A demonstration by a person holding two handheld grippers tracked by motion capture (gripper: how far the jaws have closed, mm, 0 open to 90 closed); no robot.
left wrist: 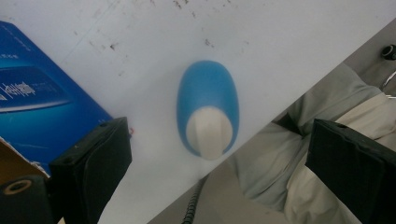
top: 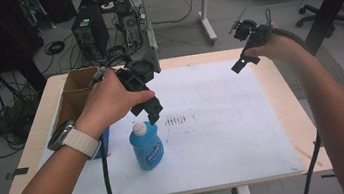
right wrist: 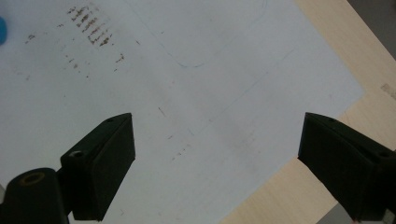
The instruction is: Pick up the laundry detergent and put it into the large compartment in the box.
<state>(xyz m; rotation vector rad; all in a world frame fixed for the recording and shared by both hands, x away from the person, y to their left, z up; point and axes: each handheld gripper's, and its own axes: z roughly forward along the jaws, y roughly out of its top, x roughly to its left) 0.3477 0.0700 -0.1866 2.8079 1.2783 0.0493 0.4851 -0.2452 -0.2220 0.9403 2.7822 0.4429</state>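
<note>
I hold my left gripper [top: 149,111] just above the blue bottle [top: 147,148], jaws spread wide and pointing down, probably lining up on its white cap [left wrist: 209,132]. The bottle stands upright on the white sheet [top: 223,120] near the counter's front edge, beside a blue box [left wrist: 42,107]. My right gripper [top: 242,62] hovers high over the far right, wrist bent, jaws wide apart, gripping nothing.

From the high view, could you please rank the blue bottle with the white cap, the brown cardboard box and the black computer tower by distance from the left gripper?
1. Blue bottle with the white cap, just below the left gripper.
2. Brown cardboard box, to its left.
3. Black computer tower, on the floor beyond the table.
</note>
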